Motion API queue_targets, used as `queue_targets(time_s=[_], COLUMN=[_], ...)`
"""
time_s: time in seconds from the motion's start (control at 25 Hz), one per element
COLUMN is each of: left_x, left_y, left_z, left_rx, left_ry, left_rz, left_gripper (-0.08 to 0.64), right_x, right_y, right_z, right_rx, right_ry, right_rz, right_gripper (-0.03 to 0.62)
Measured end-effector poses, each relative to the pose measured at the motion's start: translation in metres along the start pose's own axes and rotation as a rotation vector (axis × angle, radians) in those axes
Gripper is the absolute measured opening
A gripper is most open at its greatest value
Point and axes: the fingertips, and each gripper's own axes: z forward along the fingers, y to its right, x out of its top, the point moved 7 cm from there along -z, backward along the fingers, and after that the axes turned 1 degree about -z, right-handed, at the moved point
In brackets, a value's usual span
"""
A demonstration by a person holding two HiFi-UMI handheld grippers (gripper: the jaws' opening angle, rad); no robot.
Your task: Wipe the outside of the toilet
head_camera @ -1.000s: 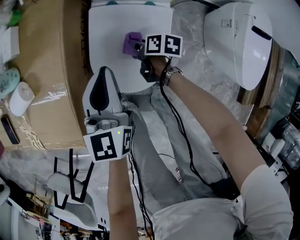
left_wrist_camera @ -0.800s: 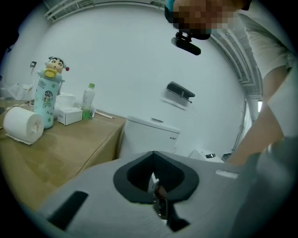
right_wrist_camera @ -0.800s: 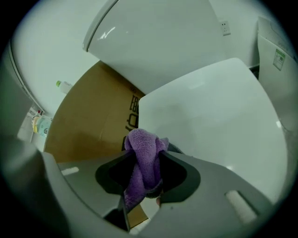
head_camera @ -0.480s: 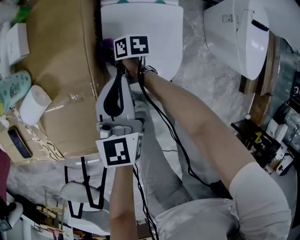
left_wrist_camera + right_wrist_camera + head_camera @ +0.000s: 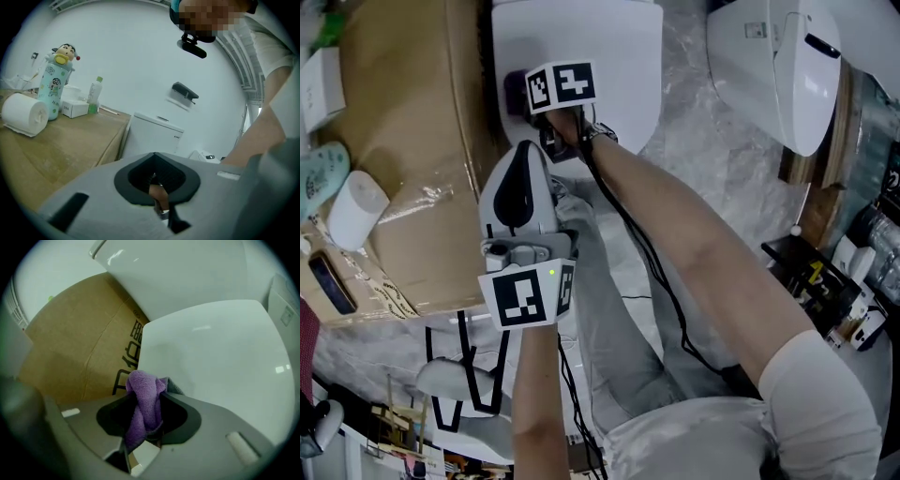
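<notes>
The white toilet's shut lid (image 5: 614,56) lies at the top middle of the head view. My right gripper (image 5: 525,98) reaches to the lid's left edge, beside the cardboard box, and is shut on a purple cloth (image 5: 143,390). In the right gripper view the cloth bunches between the jaws and rests on the lid (image 5: 220,362) at its left rim. My left gripper (image 5: 528,152) hovers just below the lid's front, shut and holding nothing. The left gripper view shows its jaws (image 5: 161,211) closed, with the cistern (image 5: 152,136) ahead.
A big cardboard box (image 5: 403,141) stands tight against the toilet's left side, with a toilet paper roll (image 5: 352,211), a cartoon bottle (image 5: 55,79) and a small green-capped bottle (image 5: 95,93) on it. A second white toilet (image 5: 778,75) is at the upper right. Cables trail over the person's lap.
My right gripper has carried the purple cloth from the middle of the lid to its left edge by the box. The left gripper has shifted slightly nearer the lid.
</notes>
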Motion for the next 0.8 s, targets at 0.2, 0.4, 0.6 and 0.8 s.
queue_targets(time_s=[0.2, 0.4, 0.6, 0.8], left_x=[-0.004, -0.012, -0.027, -0.041], left_y=[0.018, 0.056, 0.095, 0.123], left_z=[0.008, 0.016, 0.028, 0.032], left_rx=[0.049, 0.074, 0.080, 0.093], left_ry=[0.024, 0.044, 0.057, 0.053], left_rz=[0.016, 0.018, 0.016, 0.017], left_gripper=[0.005, 0.005, 0.005, 0.005], right_x=[-0.004, -0.009, -0.011, -0.011], right_y=[0.066, 0.145, 0.208, 0.240], right_z=[-0.042, -0.091, -0.125, -0.141], right_rx=[-0.043, -0.098, -0.135, -0.143], right_ry=[0.015, 0.038, 0.052, 0.045], right_rz=[0.035, 0.095, 0.127, 0.130], right_gripper=[0.146, 0.146, 0.146, 0.147])
